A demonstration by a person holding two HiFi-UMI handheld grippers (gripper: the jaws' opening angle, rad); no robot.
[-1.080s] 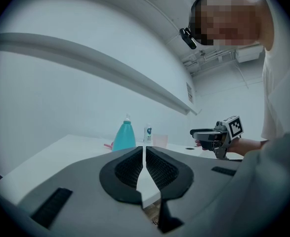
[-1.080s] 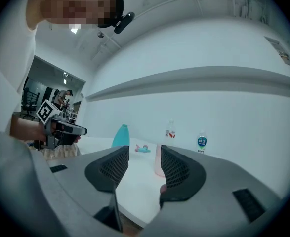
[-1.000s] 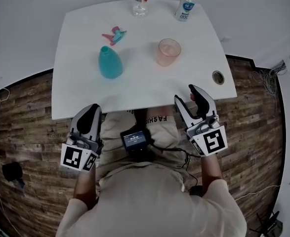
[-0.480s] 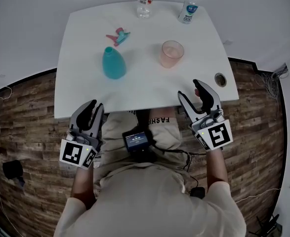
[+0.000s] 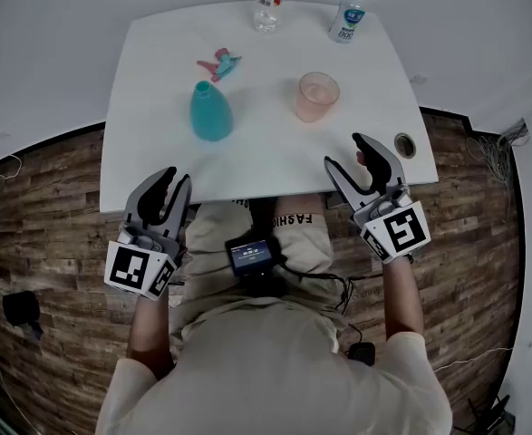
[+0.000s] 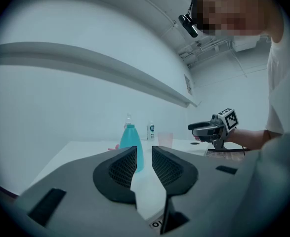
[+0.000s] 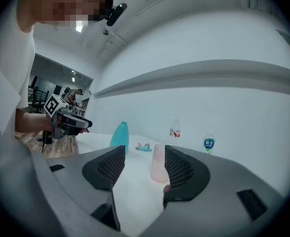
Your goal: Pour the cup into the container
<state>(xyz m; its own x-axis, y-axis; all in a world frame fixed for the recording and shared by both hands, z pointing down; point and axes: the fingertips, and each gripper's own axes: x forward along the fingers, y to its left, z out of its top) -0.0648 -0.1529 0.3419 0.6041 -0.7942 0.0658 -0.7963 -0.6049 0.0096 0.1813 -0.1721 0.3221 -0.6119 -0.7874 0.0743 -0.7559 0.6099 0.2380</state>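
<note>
L gripper 7 o'clock, R gripper 4 o'clock, jaws just opening, spread, empty, pink cup 1 o'clock, teal bottle 11.

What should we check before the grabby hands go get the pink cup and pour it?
1. The right gripper empty: ok; jaws apart, just been opening, nothing between them.
2. The left gripper empty: ok; jaws apart, also just been opening, nothing between them.
3. The translucent pink plastic cup upright on the white table: ok.
4. The teal plastic bottle upright, top off: ok; a pink-and-teal spray head lies beyond it.
5. Liquid in the cup: cannot tell.
</note>
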